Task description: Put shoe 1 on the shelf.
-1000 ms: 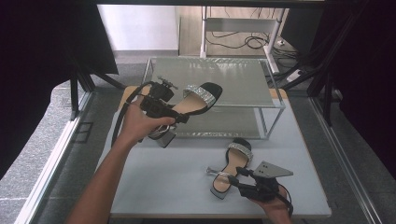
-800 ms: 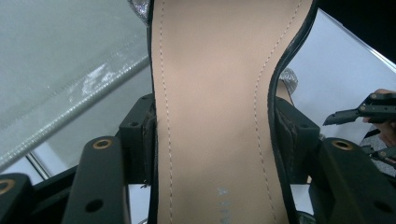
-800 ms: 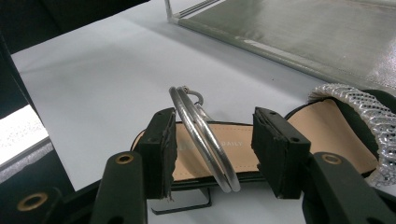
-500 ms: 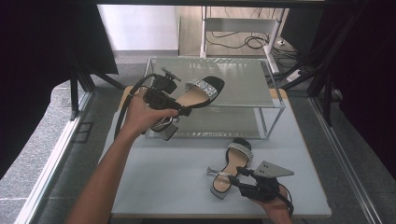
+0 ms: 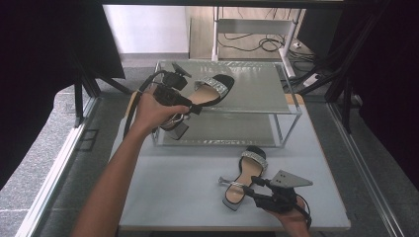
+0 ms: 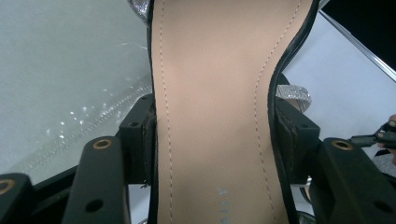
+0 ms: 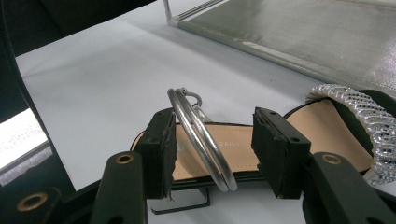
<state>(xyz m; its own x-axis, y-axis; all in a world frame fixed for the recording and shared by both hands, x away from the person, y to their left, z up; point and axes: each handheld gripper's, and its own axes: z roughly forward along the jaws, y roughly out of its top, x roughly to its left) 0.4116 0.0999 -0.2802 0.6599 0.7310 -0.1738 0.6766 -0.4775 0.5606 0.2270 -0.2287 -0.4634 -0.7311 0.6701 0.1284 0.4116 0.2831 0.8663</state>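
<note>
A black sandal with a beige insole and a glittery toe strap (image 5: pixel 211 90) is held by its middle in my left gripper (image 5: pixel 184 105). Its toe lies over the top shelf of the rack (image 5: pixel 262 96) and its block heel hangs off the rack's left front corner. In the left gripper view both pads press the edges of the insole (image 6: pixel 210 116). The matching sandal (image 5: pixel 245 170) lies flat on the table. My right gripper (image 5: pixel 253 190) sits at its heel end, open. Its silver ankle strap (image 7: pixel 201 135) stands loose in the gap.
The two-shelf wire rack stands at the back of the white table (image 5: pixel 168 192), its lower shelf (image 5: pixel 232 131) bare. Cables and a stand leg (image 5: pixel 257 44) lie on the floor beyond. A dark frame post (image 5: pixel 79 98) stands to the left of the table.
My left gripper has carried its sandal a little up and farther over the top shelf. The right gripper and the sandal on the table have stayed put.
</note>
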